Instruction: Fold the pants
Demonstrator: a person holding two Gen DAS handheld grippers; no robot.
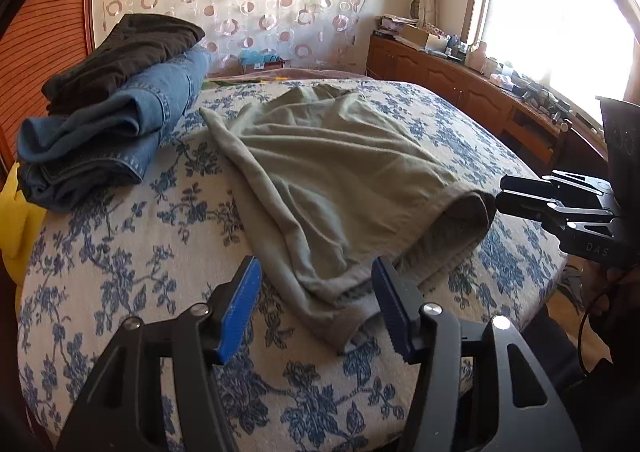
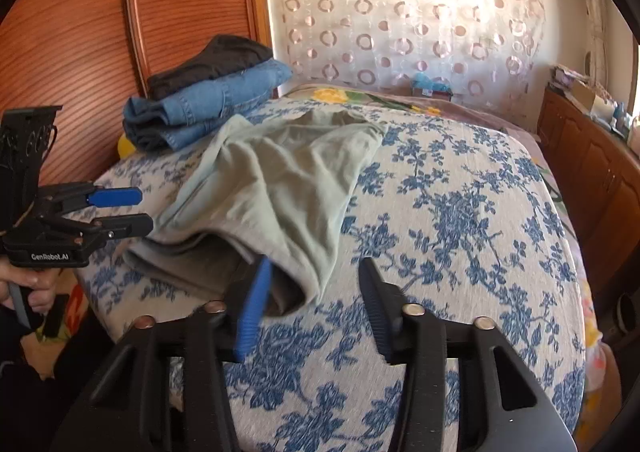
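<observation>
Sage-green pants [image 1: 340, 172] lie crumpled along the bed, with the waist at the far end and the leg hems towards me. My left gripper [image 1: 316, 272] stands open over the near hem, and a fold of the fabric lies between its blue pads without being pinched. My right gripper [image 2: 316, 268] is open too. Its left pad sits at the mouth of the other leg opening of the pants [image 2: 272, 180], and mostly bedspread shows between its fingers. Each gripper appears in the other's view: the right gripper [image 1: 502, 194] by the hem, the left gripper [image 2: 145, 208] at the pants' left edge.
A blue-flowered bedspread [image 1: 160, 252] covers the bed [image 2: 460, 212]. Folded jeans and dark pants are stacked [image 1: 120, 112] at the far left corner [image 2: 208, 92]. Behind the stack stands a wooden panel [image 2: 80, 52]. A cluttered wooden sideboard [image 1: 460, 80] runs along the right under a bright window.
</observation>
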